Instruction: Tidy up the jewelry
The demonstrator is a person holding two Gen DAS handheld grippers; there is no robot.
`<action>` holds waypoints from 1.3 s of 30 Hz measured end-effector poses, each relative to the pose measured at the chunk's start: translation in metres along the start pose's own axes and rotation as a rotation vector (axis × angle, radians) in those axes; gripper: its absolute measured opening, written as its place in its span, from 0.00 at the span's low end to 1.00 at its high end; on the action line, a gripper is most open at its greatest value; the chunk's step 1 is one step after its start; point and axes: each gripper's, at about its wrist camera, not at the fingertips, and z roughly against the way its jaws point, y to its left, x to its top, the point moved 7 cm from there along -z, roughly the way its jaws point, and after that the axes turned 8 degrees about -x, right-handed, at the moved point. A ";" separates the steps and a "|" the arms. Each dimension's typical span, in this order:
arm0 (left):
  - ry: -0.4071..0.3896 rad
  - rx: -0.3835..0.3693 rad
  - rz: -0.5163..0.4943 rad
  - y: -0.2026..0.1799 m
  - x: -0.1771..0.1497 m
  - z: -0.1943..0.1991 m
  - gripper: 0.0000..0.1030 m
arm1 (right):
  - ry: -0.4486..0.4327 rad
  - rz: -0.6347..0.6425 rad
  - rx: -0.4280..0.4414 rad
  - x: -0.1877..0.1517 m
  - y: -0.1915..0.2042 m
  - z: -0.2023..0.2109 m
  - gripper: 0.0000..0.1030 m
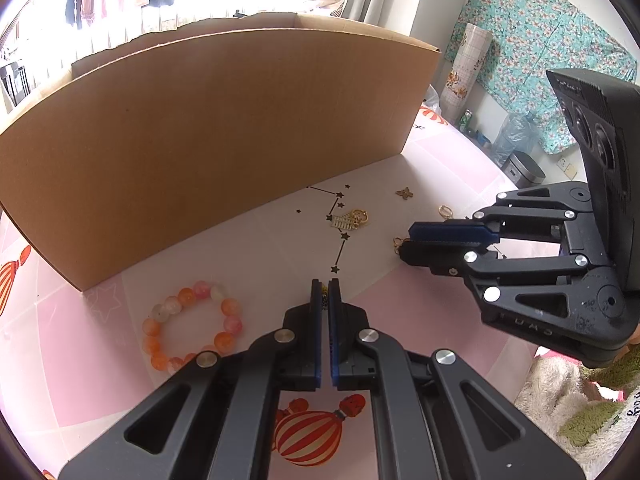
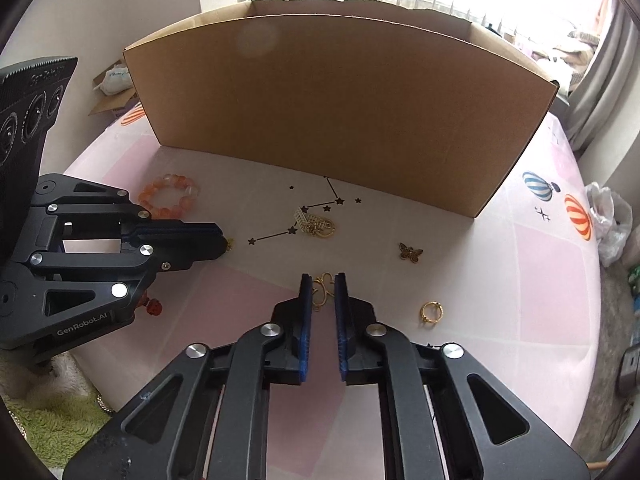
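A tall open cardboard box (image 1: 208, 140) (image 2: 340, 108) stands at the back of the pink table. My left gripper (image 1: 325, 290) is shut on a small gold piece (image 2: 229, 245) that peeks past its tips. An orange bead bracelet (image 1: 192, 324) (image 2: 170, 196) lies to its left. My right gripper (image 2: 323, 286) is nearly closed around a gold earring (image 2: 323, 290) lying on the table; in the left wrist view the gripper (image 1: 408, 242) shows from the side. A gold charm cluster (image 1: 350, 219) (image 2: 316, 222), a butterfly charm (image 1: 404, 193) (image 2: 411, 252) and a gold ring (image 1: 444, 211) (image 2: 431, 312) lie loose.
The tablecloth (image 2: 540, 280) has balloon and star prints. A green and white fluffy towel (image 1: 576, 412) (image 2: 52, 416) lies at the table's near edge. A plastic bag (image 2: 610, 220) sits at the right edge. A small red bead charm (image 2: 153, 307) lies under the left gripper.
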 end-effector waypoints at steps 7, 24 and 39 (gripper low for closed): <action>-0.001 0.000 0.003 0.000 0.000 -0.001 0.03 | 0.011 -0.024 0.009 0.002 -0.003 0.006 0.05; -0.001 0.001 0.002 0.000 0.000 -0.002 0.03 | 0.028 0.053 -0.088 -0.004 0.003 0.006 0.07; -0.001 0.001 0.002 0.001 0.000 -0.002 0.03 | 0.050 -0.119 -0.014 -0.005 0.002 0.007 0.22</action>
